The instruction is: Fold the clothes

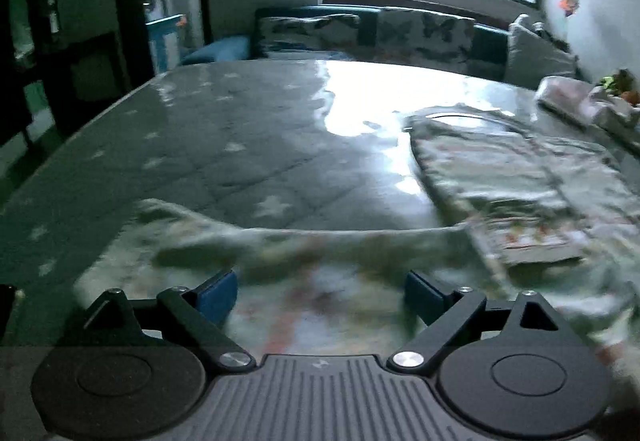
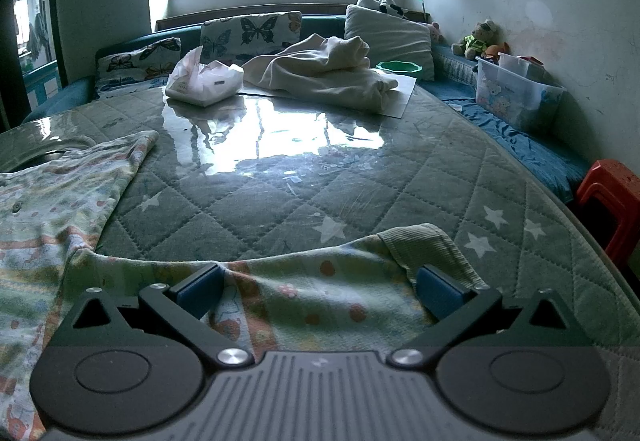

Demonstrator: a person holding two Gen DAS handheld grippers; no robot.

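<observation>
My left claw (image 1: pixel 320 291) & right claw (image 2: pixel 320 291) are both wide apart, holding nothing. The little printed shirt (image 2: pixel 48 209) lies flat on the surface (image 2: pixel 304 169). Each claw sits over one sleeve; right one by the ribbed cuff (image 2: pixel 428 245). White cloth pile (image 2: pixel 328 73) far back.

Printed garment (image 1: pixel 320 253) motion-blurred in left view (pattern unreadable); right view crops it at left edge.

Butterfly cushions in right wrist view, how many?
2. One butterfly cushion stands upright below the window, behind the tissue pack; a second, lower butterfly cushion sits to its left. The cream garment pile could hide more.
</observation>
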